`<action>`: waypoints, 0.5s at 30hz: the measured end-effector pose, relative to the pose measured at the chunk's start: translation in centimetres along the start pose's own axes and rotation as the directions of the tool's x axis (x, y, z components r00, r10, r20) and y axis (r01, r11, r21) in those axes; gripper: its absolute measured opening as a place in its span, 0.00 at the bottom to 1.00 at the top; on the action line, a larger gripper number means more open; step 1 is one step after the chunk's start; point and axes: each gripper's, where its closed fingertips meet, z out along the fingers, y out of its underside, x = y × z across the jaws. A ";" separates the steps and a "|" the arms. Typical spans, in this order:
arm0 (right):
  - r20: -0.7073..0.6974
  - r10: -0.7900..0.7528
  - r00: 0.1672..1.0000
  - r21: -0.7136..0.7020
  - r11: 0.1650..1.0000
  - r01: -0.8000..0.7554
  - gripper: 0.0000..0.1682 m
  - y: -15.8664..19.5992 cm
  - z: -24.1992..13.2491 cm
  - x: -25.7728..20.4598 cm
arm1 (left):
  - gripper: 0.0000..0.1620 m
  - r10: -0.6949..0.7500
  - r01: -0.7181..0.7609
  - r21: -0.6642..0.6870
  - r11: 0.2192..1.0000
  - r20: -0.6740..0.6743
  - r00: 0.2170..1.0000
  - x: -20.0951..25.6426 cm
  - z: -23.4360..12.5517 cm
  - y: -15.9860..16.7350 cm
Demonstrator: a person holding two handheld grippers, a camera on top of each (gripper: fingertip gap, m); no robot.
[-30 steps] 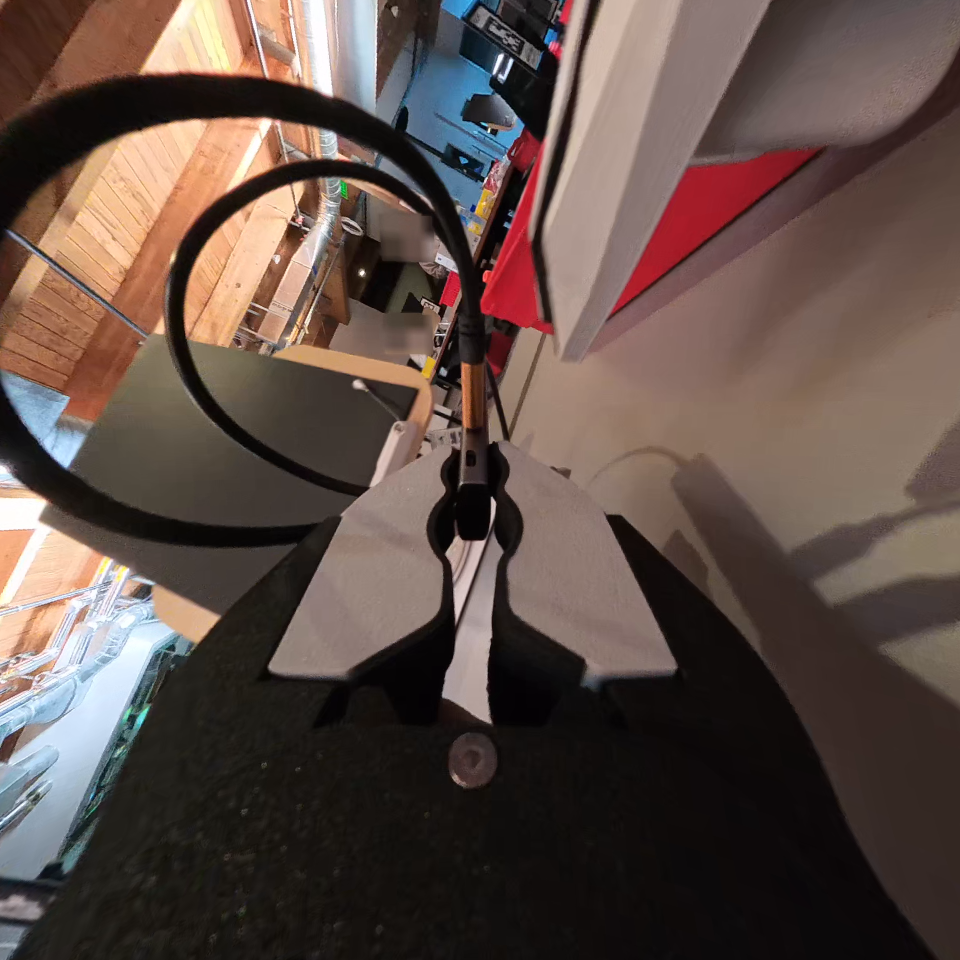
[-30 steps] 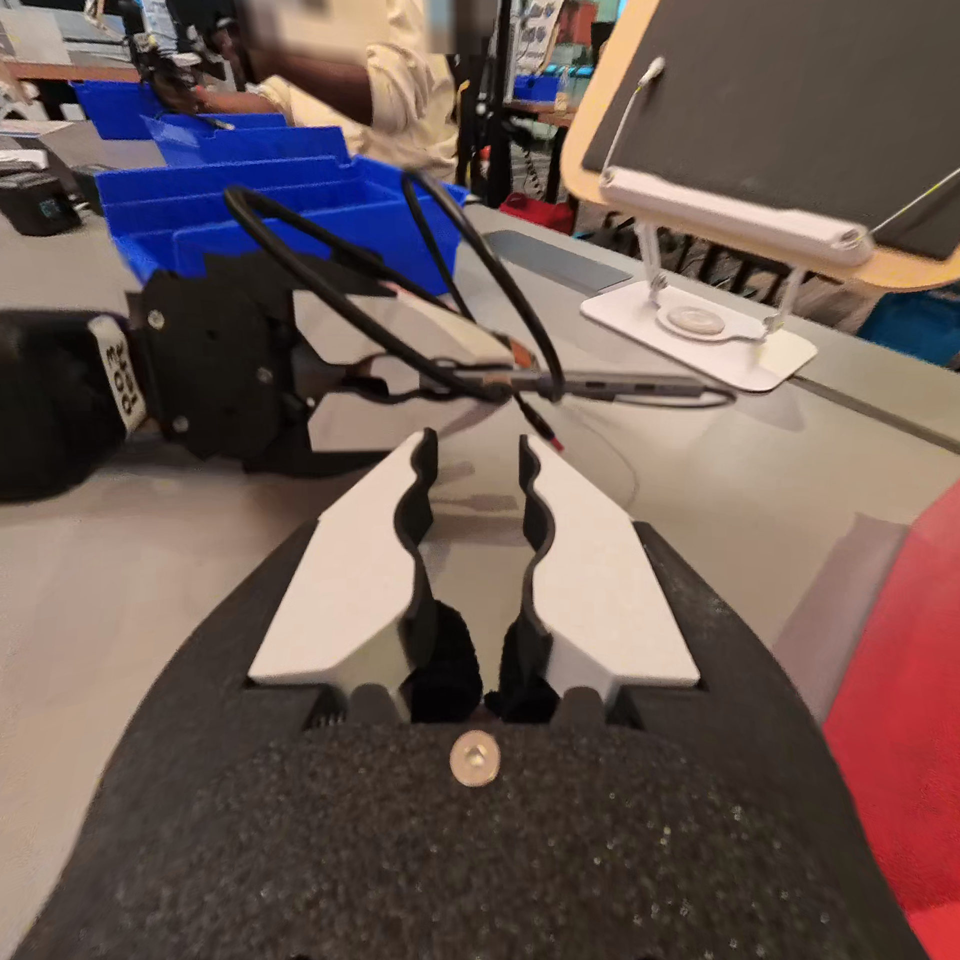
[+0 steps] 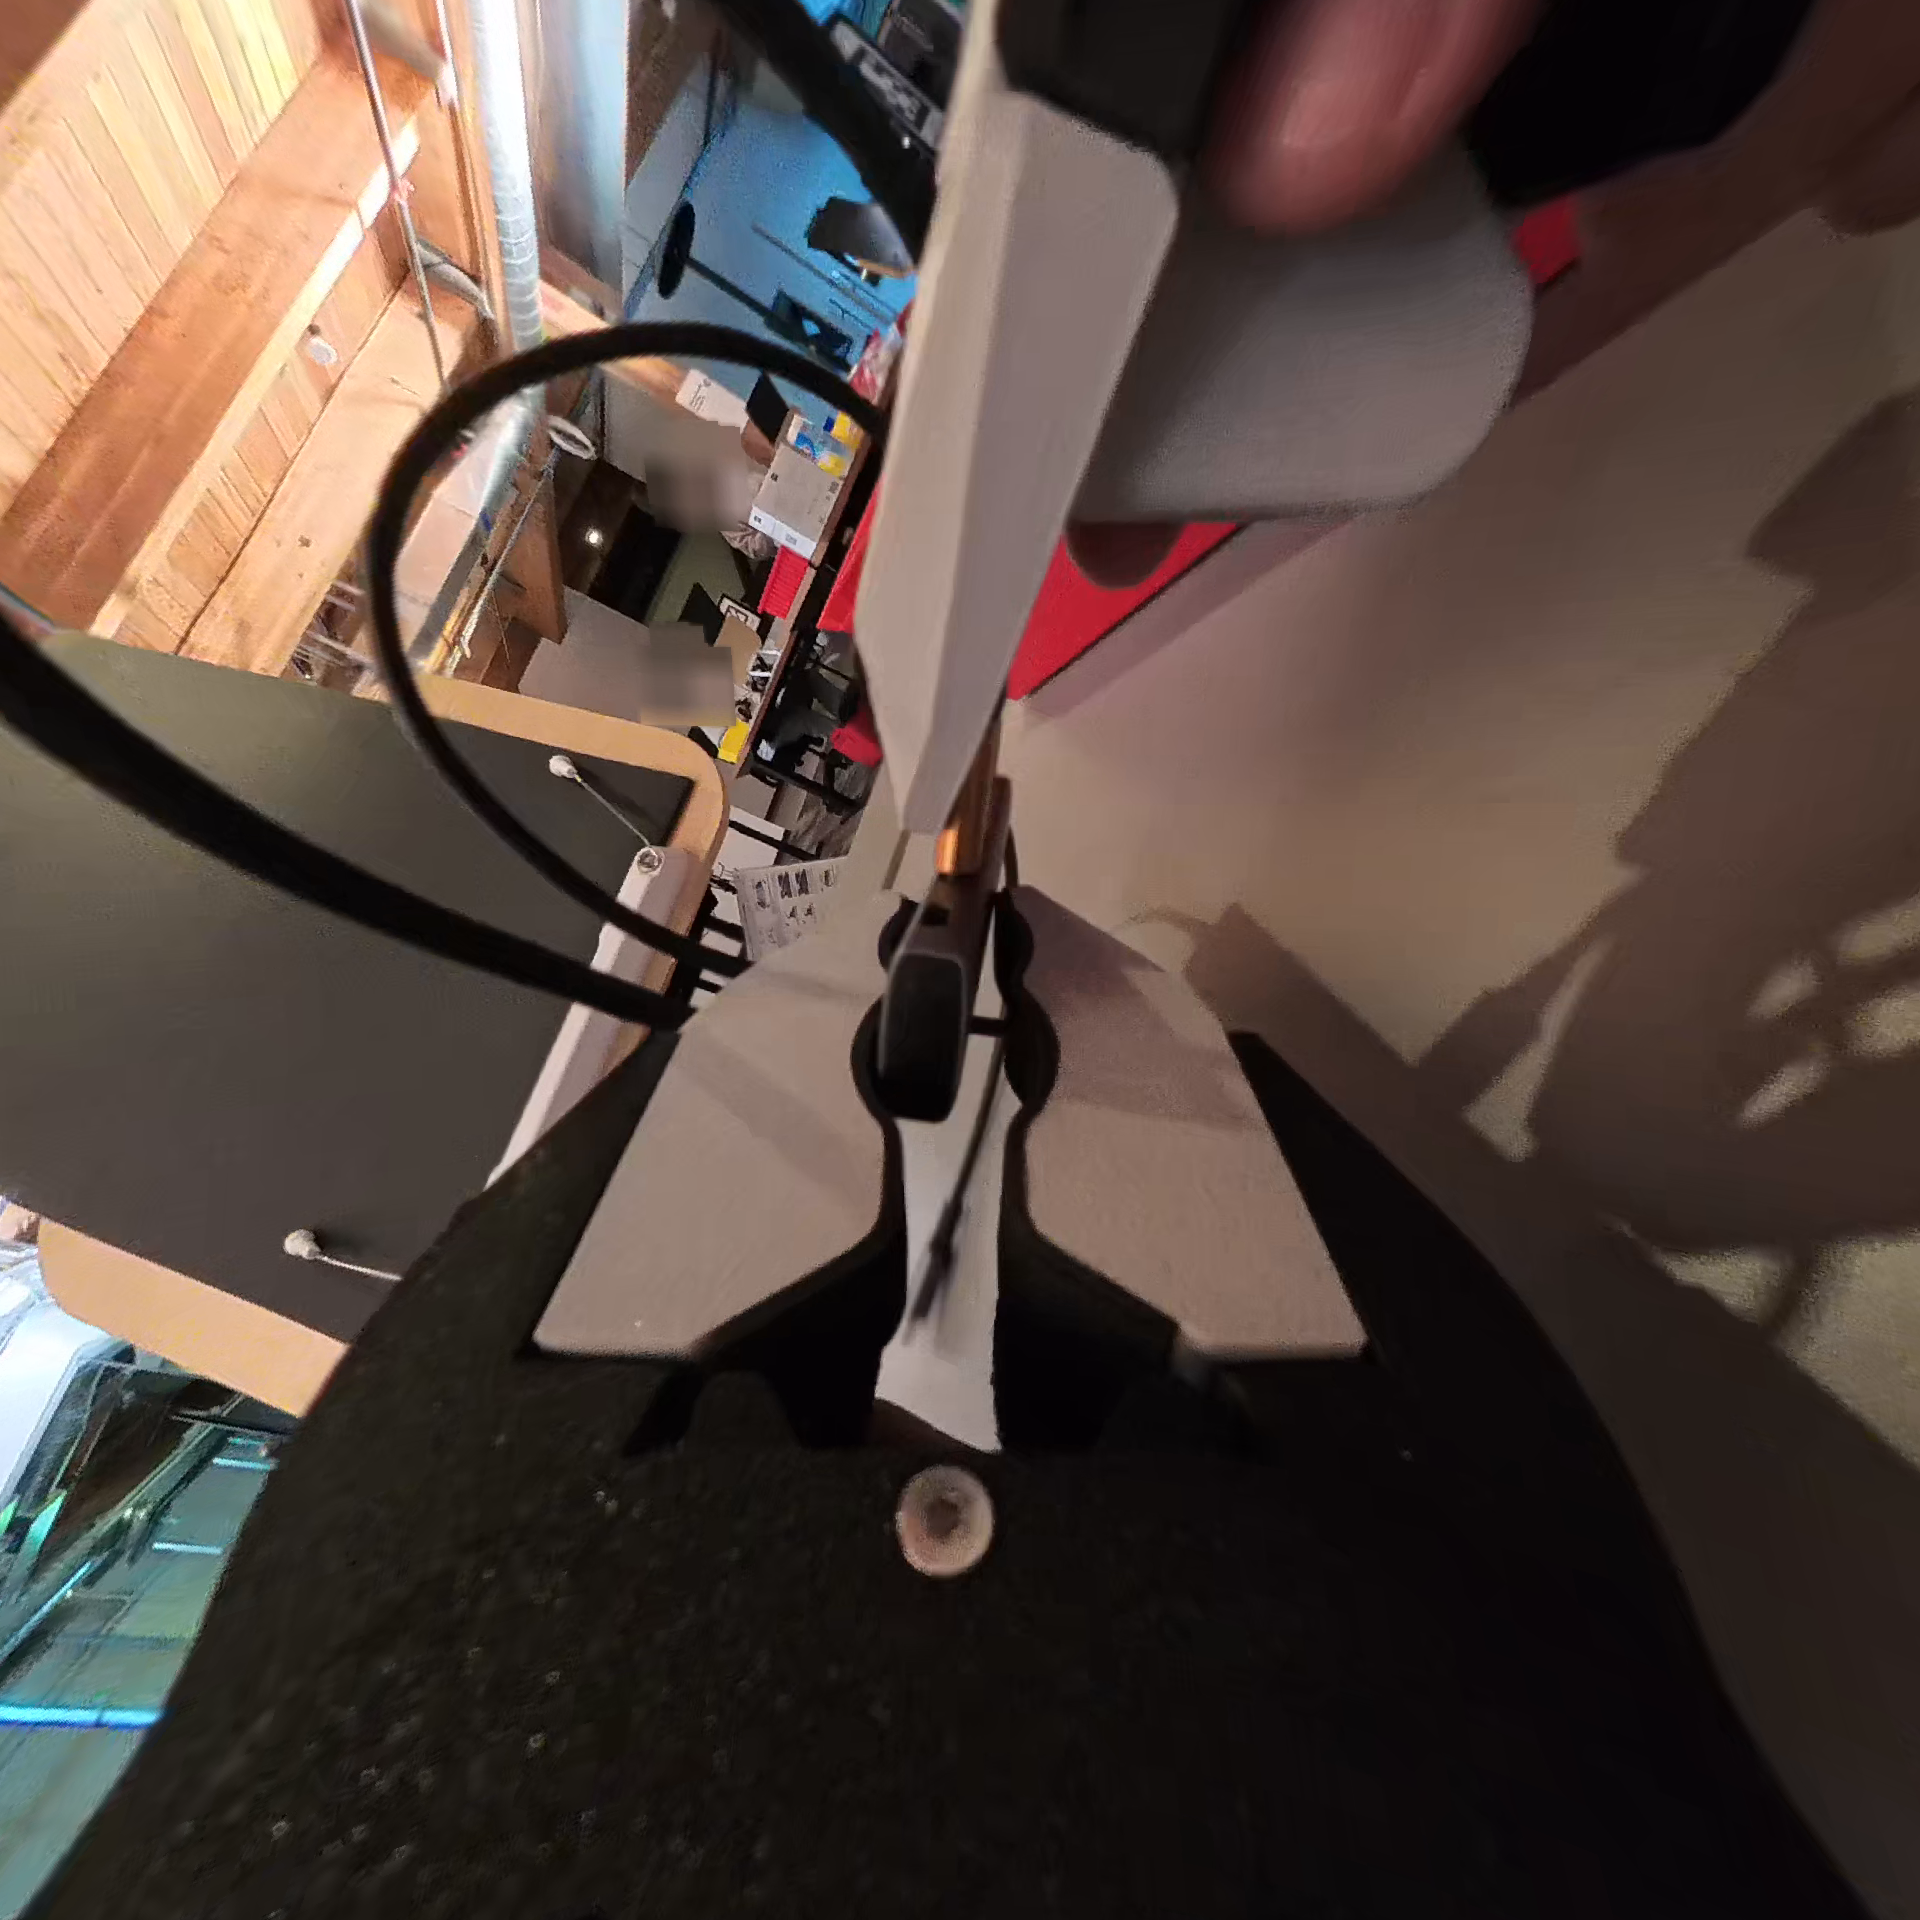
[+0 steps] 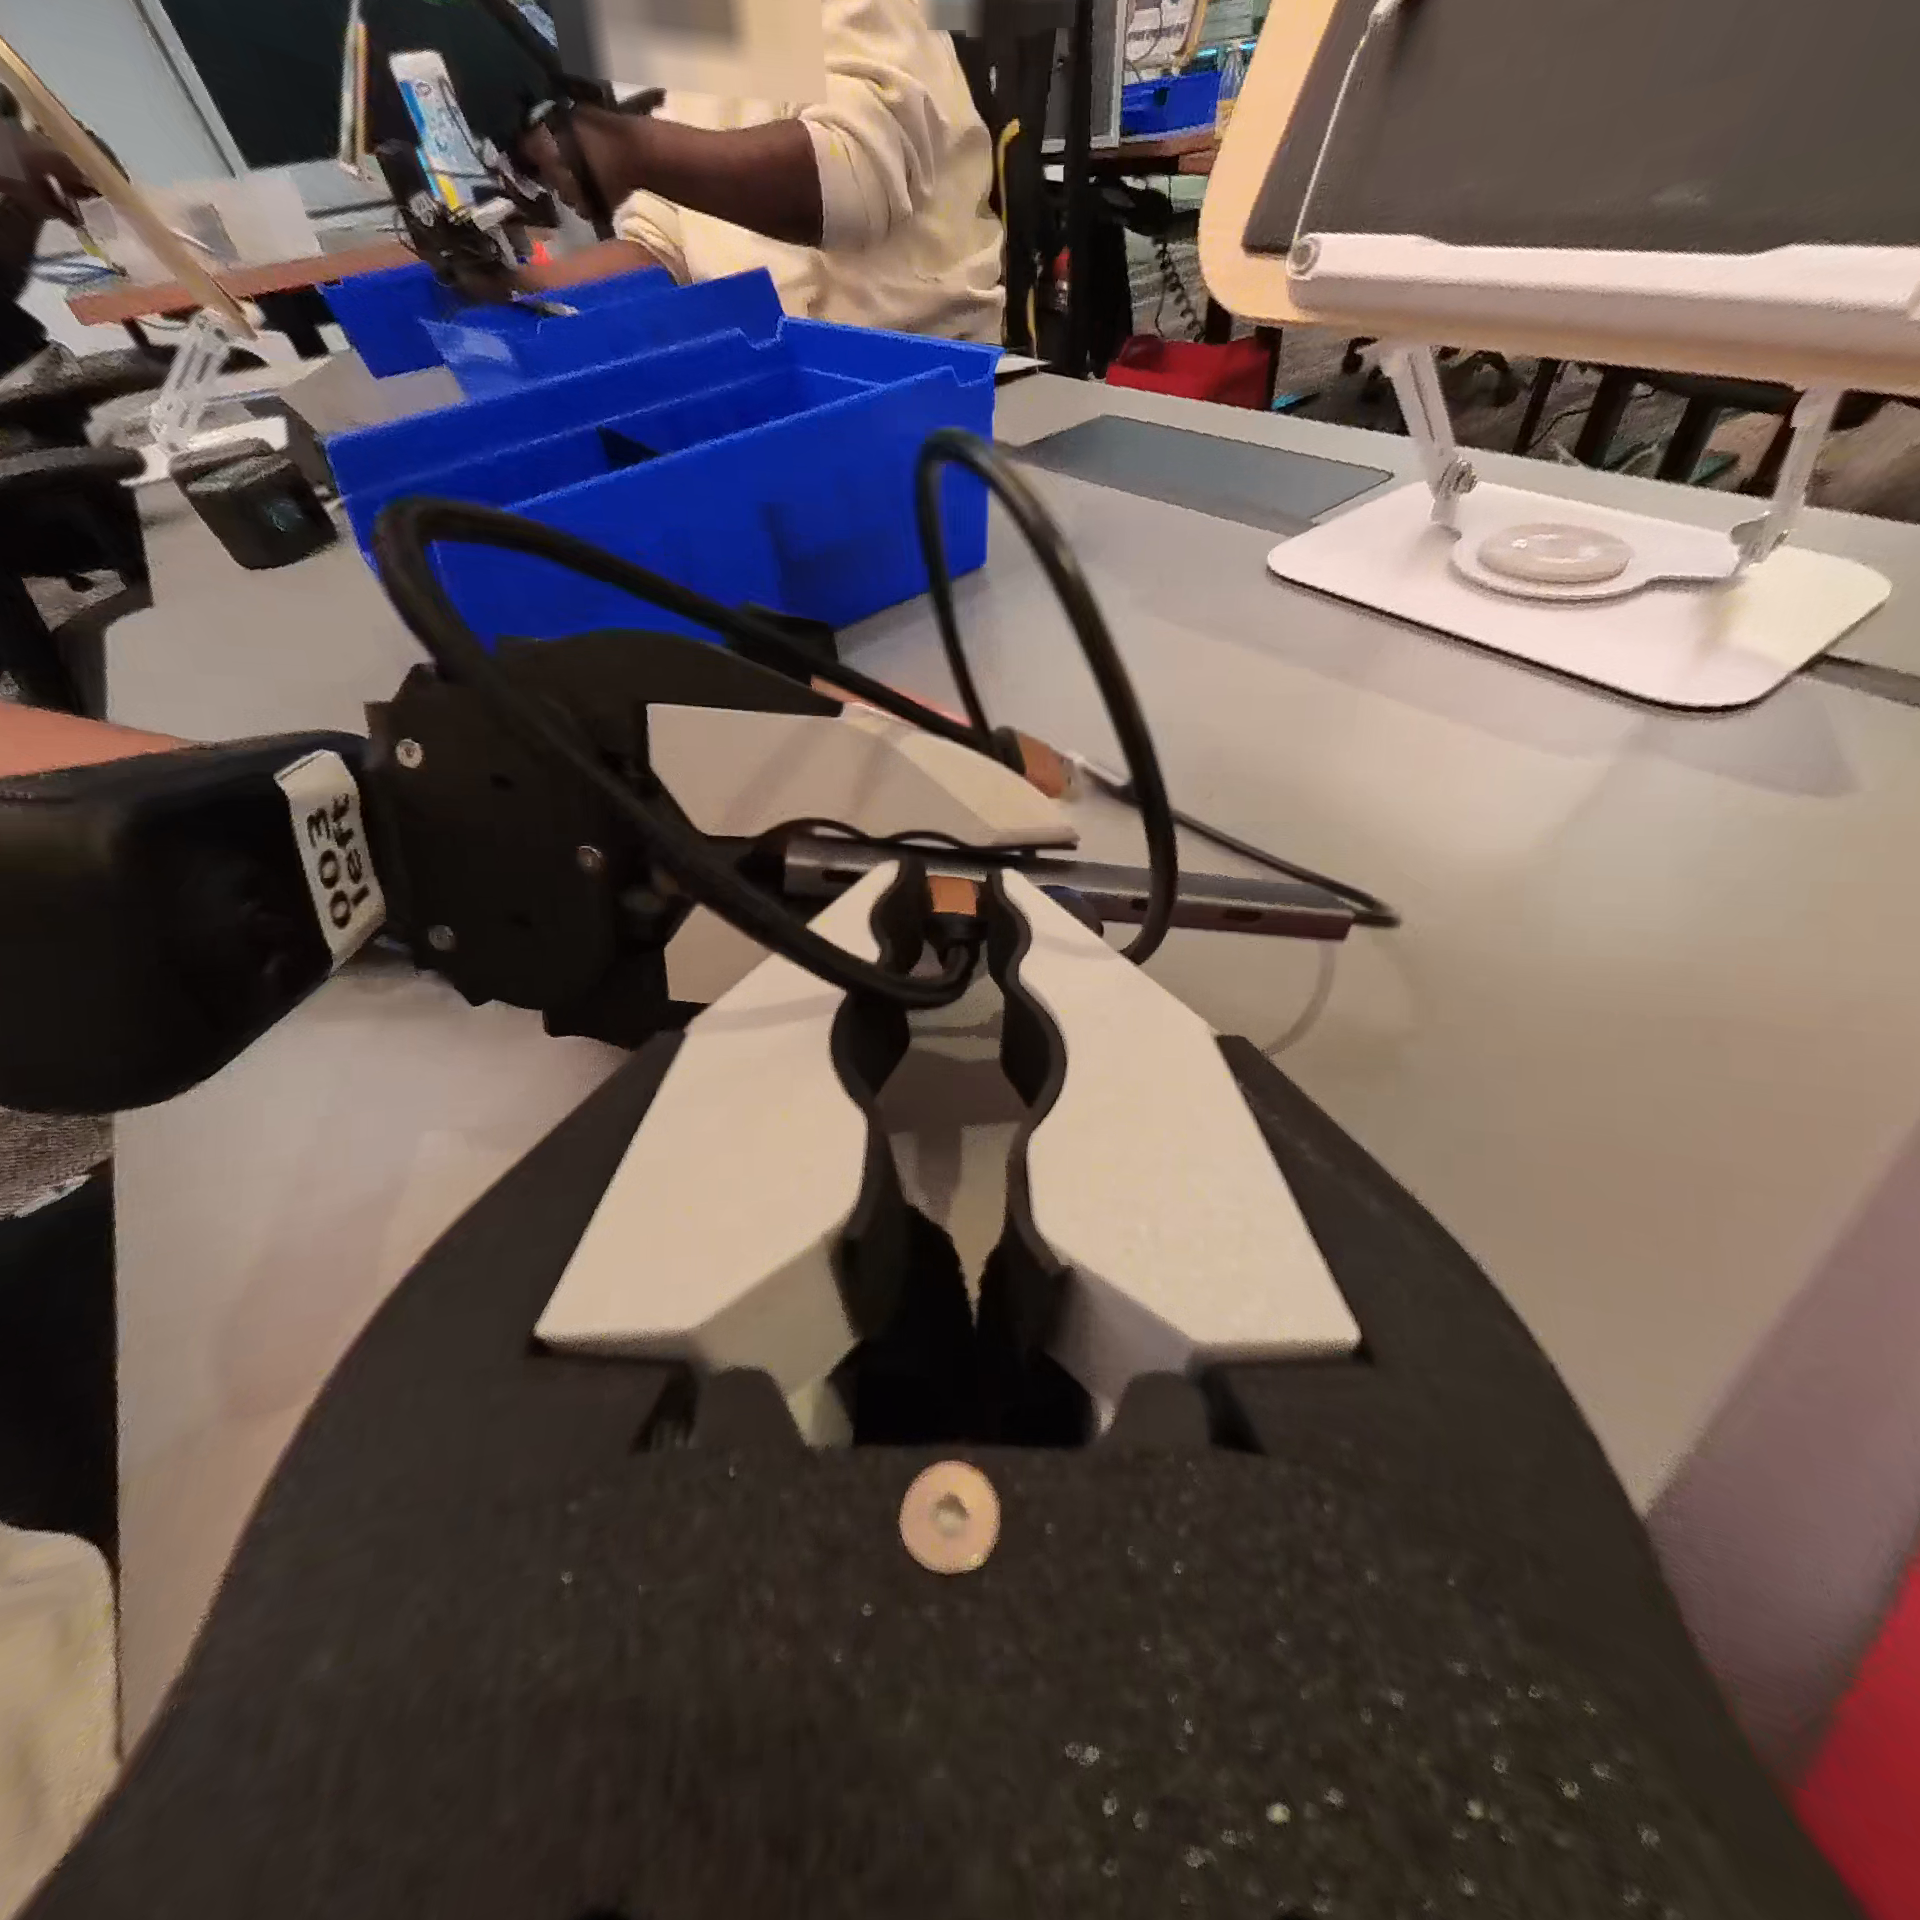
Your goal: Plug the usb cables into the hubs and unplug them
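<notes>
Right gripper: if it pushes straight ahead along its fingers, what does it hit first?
Probably the copper-collared plug of the looped black cable, already between the right gripper's fingertips. Just beyond lie the slim grey hub and the left gripper holding it; depth is unclear.

Each hand-held gripper has a coarse black body, one silver screw at its centre, and two pale grey fingers with wavy black inner edges. In the right wrist view, the left hand-held gripper [image 4: 914, 821] carries a white tag on its black handle.
</notes>
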 end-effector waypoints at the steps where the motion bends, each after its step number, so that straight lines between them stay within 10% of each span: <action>1: -0.005 0.001 1.000 -0.005 1.000 -0.001 0.05 0.1 0.0 0.0 | 0.07 0.006 -0.006 0.001 1.000 -0.008 1.000 0.2 0.0 0.0; 15: -0.031 -0.095 0.995 -0.061 0.994 0.093 0.07 1.1 0.2 -0.2 | 0.06 0.088 -0.088 0.001 0.996 -0.012 0.996 0.5 -0.3 0.1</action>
